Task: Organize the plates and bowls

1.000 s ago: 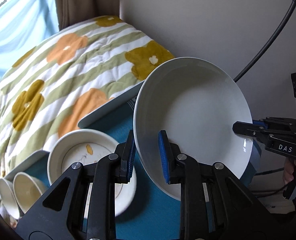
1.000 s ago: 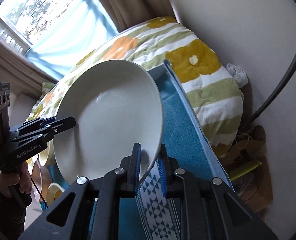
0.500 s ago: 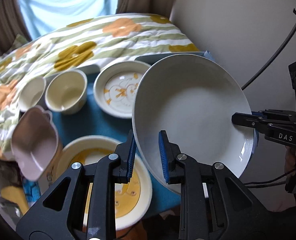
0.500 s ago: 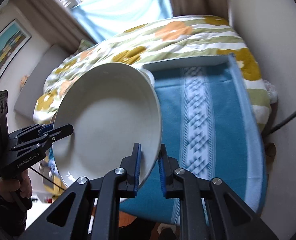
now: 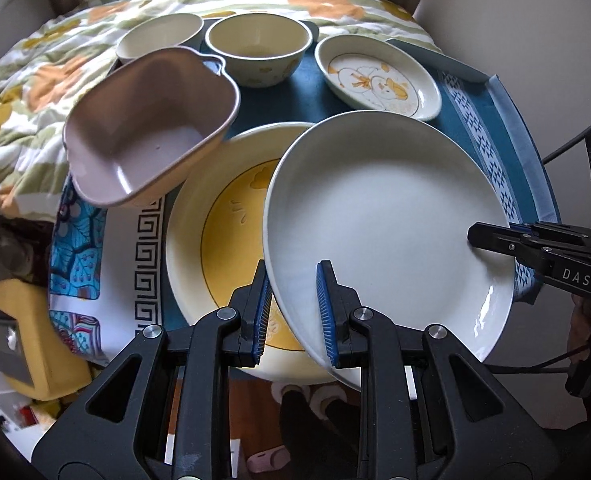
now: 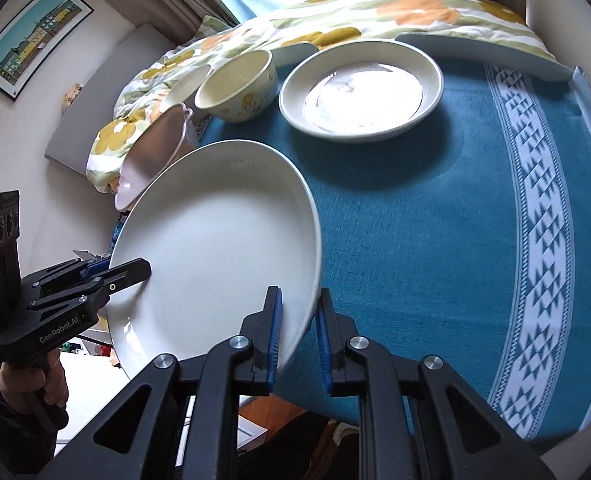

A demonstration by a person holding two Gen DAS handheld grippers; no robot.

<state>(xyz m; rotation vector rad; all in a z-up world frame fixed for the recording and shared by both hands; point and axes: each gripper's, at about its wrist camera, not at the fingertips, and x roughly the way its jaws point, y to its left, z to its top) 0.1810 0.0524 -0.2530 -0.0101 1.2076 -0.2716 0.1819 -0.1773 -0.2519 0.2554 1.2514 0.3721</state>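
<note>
Above the yellow plate (image 5: 231, 216), both claws, left (image 5: 293, 312) and right (image 6: 298, 338), clamp the tilted white plate's (image 5: 383, 216) opposite rims

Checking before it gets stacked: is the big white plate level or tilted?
Tilted. The white plate hangs over the yellow plate, clamped by the left gripper and right gripper.

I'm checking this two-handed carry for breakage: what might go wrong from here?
1. The white plate hangs tilted, pinched only at opposite rim edges by the left gripper and right gripper; uneven hand motion might let it slip.
2. It hovers above the yellow plate, beside the pink bowl; lowering could chip them.
</note>
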